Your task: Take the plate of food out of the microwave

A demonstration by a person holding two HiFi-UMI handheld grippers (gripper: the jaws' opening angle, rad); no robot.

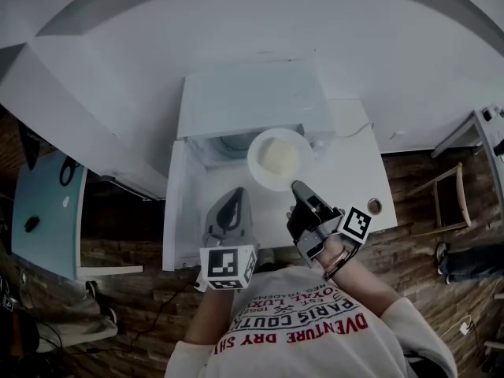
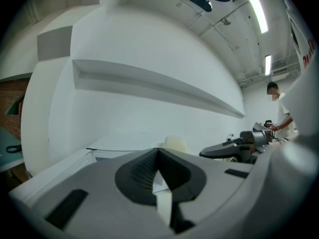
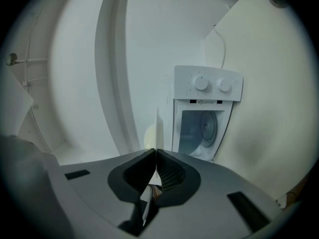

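Note:
The white microwave [image 1: 244, 101] stands on a white table [image 1: 358, 176] with its door [image 1: 183, 211] swung open to the left. A white plate [image 1: 276, 157] with pale food sits just outside the opening. My right gripper [image 1: 296, 186] is shut on the plate's near rim. In the right gripper view the rim [image 3: 159, 126] runs edge-on out of the closed right gripper [image 3: 155, 151], with the microwave [image 3: 207, 113] behind it. My left gripper [image 1: 233, 194] is shut and empty, left of the plate, in front of the door. In the left gripper view, that gripper [image 2: 158, 150] points past the food [image 2: 174, 143].
A small round object [image 1: 375, 206] lies near the table's right front corner. A cable [image 1: 356, 129] trails right of the microwave. A blue table [image 1: 47, 211] stands at the left and a wooden chair [image 1: 449, 203] at the right. A person [image 2: 279, 108] stands far off.

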